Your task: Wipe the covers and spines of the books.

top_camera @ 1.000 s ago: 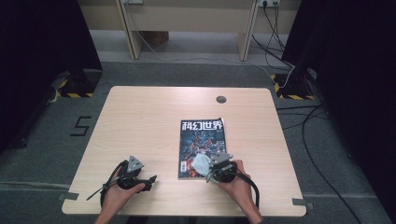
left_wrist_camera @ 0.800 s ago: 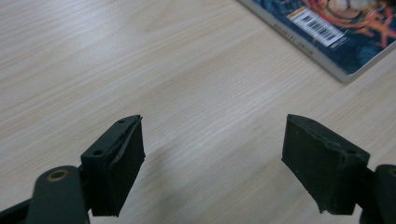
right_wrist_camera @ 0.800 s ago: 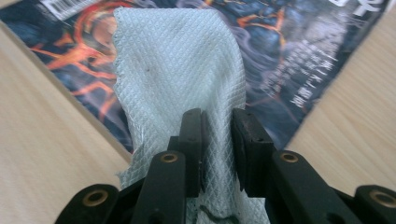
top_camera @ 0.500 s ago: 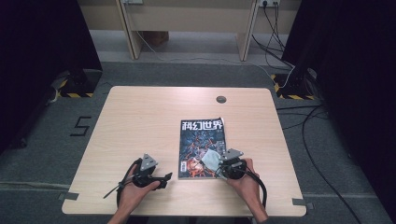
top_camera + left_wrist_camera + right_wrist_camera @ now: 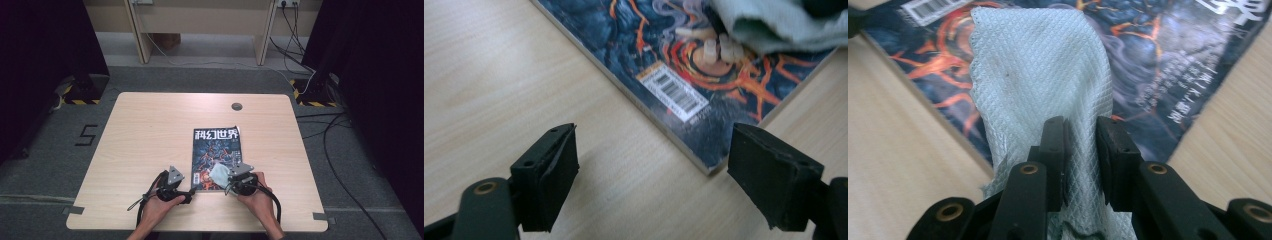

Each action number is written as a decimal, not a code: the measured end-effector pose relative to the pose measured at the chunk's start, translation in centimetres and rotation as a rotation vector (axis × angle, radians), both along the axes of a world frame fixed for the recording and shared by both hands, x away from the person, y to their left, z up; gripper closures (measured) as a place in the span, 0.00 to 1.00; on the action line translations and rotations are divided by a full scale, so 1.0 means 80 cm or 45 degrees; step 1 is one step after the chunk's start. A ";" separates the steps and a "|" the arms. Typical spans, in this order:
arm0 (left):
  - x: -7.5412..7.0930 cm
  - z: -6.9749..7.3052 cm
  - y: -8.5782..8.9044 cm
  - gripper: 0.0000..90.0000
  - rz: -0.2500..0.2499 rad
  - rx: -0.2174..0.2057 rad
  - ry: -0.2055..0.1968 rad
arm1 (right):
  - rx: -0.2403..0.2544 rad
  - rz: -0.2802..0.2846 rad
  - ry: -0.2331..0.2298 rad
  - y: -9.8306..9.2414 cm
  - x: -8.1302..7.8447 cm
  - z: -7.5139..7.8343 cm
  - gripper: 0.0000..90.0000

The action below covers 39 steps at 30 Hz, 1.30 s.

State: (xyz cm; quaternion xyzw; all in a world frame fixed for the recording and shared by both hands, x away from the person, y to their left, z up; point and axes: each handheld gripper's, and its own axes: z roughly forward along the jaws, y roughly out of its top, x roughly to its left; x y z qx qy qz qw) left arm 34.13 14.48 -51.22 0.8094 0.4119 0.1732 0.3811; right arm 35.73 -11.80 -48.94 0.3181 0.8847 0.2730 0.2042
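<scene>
A magazine [image 5: 216,150] with a dark cover, orange lava art and white title characters lies on the wooden table [image 5: 150,125]. A pale waffle-textured cloth [image 5: 218,173] rests on its near end. My right gripper [image 5: 227,178] is shut on that cloth [image 5: 1038,75], jaws [image 5: 1082,135] pinching its near fold over the cover [image 5: 1168,55]. My left gripper [image 5: 188,195] stands open just off the magazine's near left corner. In the left gripper view its jaws [image 5: 651,150] frame the corner with the barcode [image 5: 672,91], and nothing is between them. The cloth [image 5: 774,22] shows beyond.
A round cable hole [image 5: 236,106] sits at the table's far edge. Bare tabletop stretches left of the magazine. Cables [image 5: 325,135] trail over the floor at the right, and a painted 5 [image 5: 87,135] marks the floor at the left.
My left hand has slid right across the table towards the magazine's near left corner, jaws still open. The right gripper has kept its hold on the cloth with hardly any shift.
</scene>
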 end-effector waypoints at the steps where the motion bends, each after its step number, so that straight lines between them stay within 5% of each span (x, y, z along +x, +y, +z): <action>1: 0.002 0.000 -0.001 0.22 0.006 -0.008 -0.009 | -0.001 0.003 0.004 0.001 -0.001 0.000 0.83; 14: 0.019 -0.002 -0.005 0.17 0.004 0.009 0.028 | 0.063 0.008 0.065 -0.008 -0.018 0.001 0.83; 18: 0.022 -0.002 -0.003 0.16 0.001 -0.002 0.053 | 0.008 -0.034 0.056 -0.017 -0.007 0.005 0.83; 24: 0.022 -0.003 -0.003 0.16 -0.006 -0.010 0.045 | 0.072 -0.134 0.095 -0.046 0.009 0.004 0.83; 30: 0.022 -0.005 -0.001 0.15 0.005 -0.038 0.062 | -0.020 -0.095 0.073 -0.036 0.014 0.008 0.83; 39: 0.023 -0.008 0.002 0.15 0.010 -0.067 0.073 | -0.003 -0.123 0.109 -0.034 0.060 0.009 0.83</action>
